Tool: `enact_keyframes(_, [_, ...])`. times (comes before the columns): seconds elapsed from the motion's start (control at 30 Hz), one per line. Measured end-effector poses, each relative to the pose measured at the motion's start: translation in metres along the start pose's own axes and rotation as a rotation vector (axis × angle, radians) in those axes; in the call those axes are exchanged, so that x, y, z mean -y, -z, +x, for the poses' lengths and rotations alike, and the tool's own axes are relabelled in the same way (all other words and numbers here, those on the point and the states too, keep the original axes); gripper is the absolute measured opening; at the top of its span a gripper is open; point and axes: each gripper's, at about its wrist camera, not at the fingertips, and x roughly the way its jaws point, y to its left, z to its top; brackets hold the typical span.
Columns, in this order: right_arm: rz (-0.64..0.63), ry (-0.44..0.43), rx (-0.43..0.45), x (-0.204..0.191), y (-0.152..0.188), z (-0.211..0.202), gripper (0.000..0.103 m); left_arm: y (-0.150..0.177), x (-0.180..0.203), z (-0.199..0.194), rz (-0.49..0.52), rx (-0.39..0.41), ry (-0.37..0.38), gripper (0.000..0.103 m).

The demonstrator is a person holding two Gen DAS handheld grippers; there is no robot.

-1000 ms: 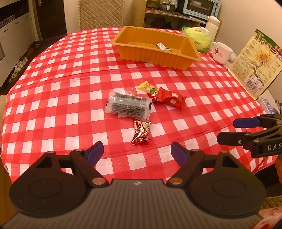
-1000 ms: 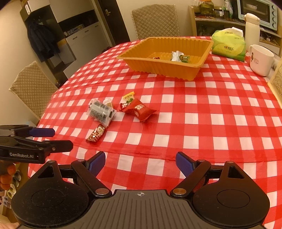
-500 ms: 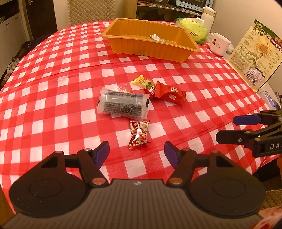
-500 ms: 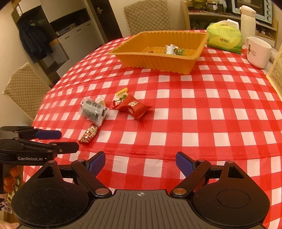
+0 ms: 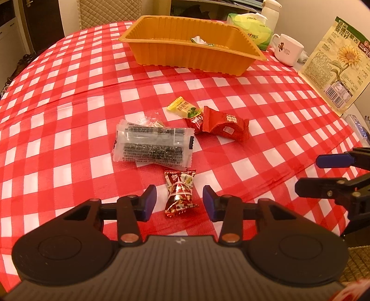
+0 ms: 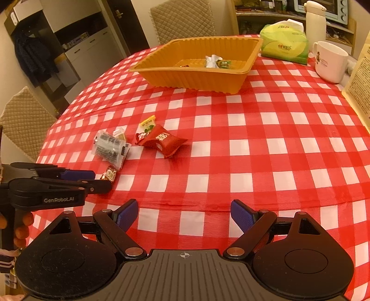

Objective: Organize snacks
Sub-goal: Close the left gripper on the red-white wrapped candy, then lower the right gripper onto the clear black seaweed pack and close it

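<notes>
My left gripper (image 5: 180,201) is open, its blue pads on either side of a small red candy (image 5: 180,193) on the checked cloth; the candy also shows in the right wrist view (image 6: 108,174). Beyond it lie a clear pack of dark snack (image 5: 152,145), a yellow candy (image 5: 181,108), a small red candy (image 5: 195,121) and a red pouch (image 5: 225,126). The orange tray (image 5: 185,58) at the back holds a few wrapped sweets (image 6: 214,62). My right gripper (image 6: 184,214) is open and empty above the cloth near the front edge.
A green tissue pack (image 6: 284,44), a white mug (image 6: 330,61), a white flask (image 6: 315,18) and a sunflower-seed bag (image 5: 340,62) stand at the back right. Quilted chairs (image 6: 182,18) surround the table. The table edge runs close below both grippers.
My left gripper has moved forward and down until its pads flank the small red candy, and its jaws have narrowed. My right gripper has shifted slightly forward.
</notes>
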Motion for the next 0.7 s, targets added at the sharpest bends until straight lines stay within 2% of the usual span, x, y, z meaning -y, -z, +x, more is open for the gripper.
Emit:
enact_keyframes(0.23, [0.005,0.008,-0.003,-0.002,0.000,0.002,0.086,-0.002,0.001,0.008,0.014,-0.002,-0.001,0.032])
enact_keyframes(0.37, [0.001,0.005,-0.005,-0.004,-0.002,0.003,0.086,-0.001,-0.001,0.007,0.020,0.002,0.001,0.020])
enact_keyframes(0.7, [-0.049,-0.037,0.009,-0.020,-0.014,0.013,0.086,0.007,-0.031,-0.010,-0.037,0.013,-0.040,0.019])
